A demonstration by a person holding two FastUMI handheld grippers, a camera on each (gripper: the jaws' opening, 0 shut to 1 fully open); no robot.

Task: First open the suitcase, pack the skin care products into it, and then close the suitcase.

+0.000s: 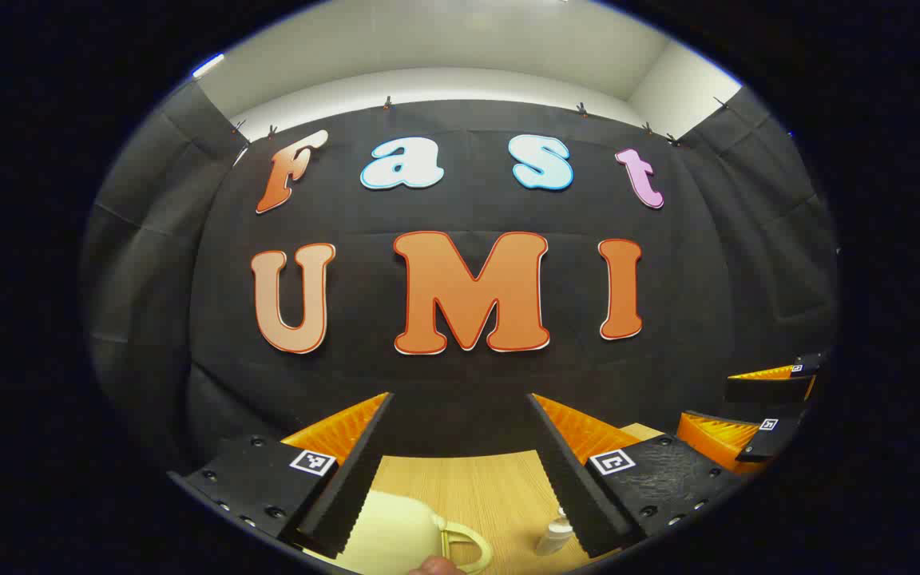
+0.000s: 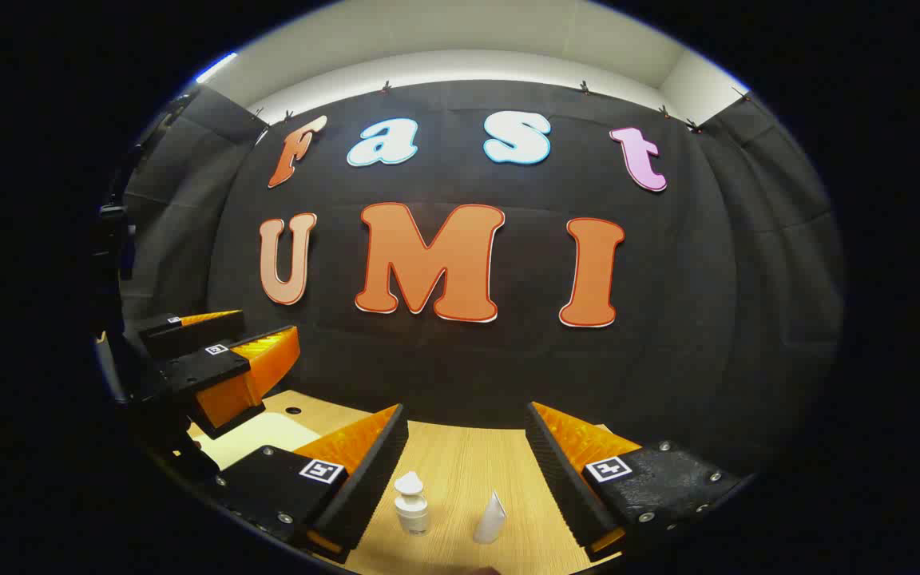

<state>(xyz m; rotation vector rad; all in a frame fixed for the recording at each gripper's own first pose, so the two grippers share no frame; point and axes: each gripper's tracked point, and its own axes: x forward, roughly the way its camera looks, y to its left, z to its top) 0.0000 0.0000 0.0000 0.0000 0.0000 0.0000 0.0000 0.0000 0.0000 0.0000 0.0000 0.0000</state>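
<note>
1. Suitcase first: the cream hard-shell suitcase with a looped handle lies on the pale wooden table, just below the left gripper, jaws apart and empty.
2. Lower the left gripper onto the lid edge beside the handle.
3. The right gripper, jaws apart and empty, hangs above the small white pump bottle and white tube; keep it clear until the lid is open.

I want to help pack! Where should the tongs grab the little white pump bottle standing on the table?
Grip the pump bottle around its round body, below the pump head, probably from above. It stands upright on the wooden table between the right tongs, which are open, so its sides are free.
</note>
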